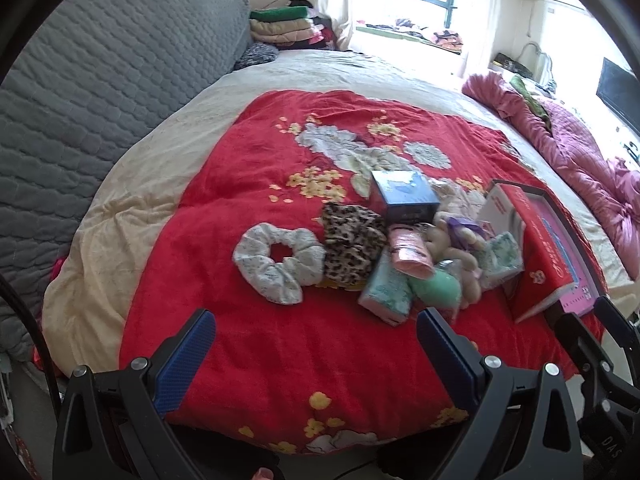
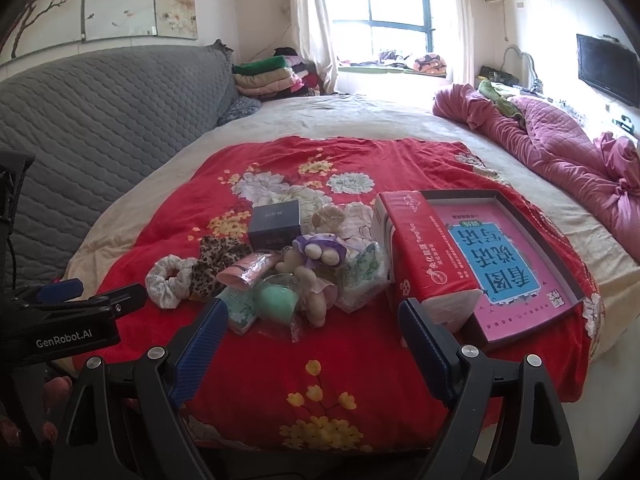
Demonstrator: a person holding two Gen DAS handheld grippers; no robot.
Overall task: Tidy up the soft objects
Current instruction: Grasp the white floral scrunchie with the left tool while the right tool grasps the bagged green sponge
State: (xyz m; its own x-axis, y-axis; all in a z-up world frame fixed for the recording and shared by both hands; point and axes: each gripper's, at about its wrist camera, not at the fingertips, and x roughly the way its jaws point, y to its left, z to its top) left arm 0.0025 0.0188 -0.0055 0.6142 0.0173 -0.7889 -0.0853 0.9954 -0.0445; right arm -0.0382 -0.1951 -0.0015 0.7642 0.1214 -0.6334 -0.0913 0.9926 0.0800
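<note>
Bed, red blanket (image 2: 280, 360): soft pile beside open box (image 2: 560, 264). Left claw (image 1: 316, 344), right claw (image 2: 312, 324) wide, empty. Step: approach. Next: grasp white scrunchie (image 1: 276, 268).

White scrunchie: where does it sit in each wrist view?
Left wrist: white scrunchie left of centre, leftmost in the pile on the red blanket.
Right wrist: white scrunchie left of centre, beyond the left finger.
Shared landmark: the leopard scrunchie touches its right side in both.
</note>
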